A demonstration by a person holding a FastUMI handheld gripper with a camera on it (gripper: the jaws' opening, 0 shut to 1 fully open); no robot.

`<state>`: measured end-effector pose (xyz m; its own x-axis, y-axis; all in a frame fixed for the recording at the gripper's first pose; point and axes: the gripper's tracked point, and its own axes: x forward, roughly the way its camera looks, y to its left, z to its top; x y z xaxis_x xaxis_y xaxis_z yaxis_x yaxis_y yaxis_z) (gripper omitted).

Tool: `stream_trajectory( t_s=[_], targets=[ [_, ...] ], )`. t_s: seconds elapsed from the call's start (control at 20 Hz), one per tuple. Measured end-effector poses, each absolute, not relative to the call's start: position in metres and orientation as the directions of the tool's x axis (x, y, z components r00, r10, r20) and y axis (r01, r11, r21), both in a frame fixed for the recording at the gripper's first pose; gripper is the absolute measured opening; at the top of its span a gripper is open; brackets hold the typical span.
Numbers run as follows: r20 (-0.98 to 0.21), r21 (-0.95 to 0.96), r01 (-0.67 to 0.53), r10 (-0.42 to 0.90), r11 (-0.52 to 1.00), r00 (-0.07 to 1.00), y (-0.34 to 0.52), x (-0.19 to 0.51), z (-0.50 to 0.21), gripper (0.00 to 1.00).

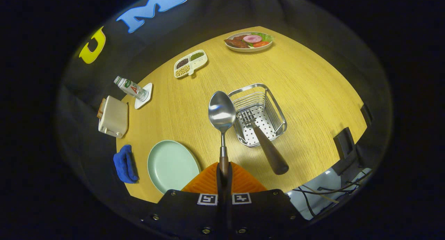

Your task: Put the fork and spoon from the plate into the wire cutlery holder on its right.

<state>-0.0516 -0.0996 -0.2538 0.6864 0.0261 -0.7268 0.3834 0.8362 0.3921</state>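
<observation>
The spoon's point(222, 113) handle end was buried between the gripper's point(224, 170) clamped fingers, whose body covered the plate's point(170, 165) four-o'clock rim.

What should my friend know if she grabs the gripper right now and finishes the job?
Gripper: shut on the spoon, holding its handle, bowl pointing ahead, beside the wire cutlery holder.
Fork: already in the holder, tines down, handle leaning out over the near rim.
Plate: bare, to the left of the fingers.
Done: fork placed, spoon picked up.
Left: carry the spoon over the holder, lower it in, then open the fingers.
</observation>
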Motion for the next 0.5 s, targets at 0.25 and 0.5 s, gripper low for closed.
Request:
stream_trajectory(
  t_s=[0.25, 0.5],
  targets=[
    [-0.732, 0.412, 0.440, 0.002, 0.798, 0.681, -0.113, -0.061, -0.258, 0.01],
    [-0.739, 0.426, 0.462, 0.005, 0.778, 0.674, -0.114, -0.061, -0.259, 0.01]
  ],
)
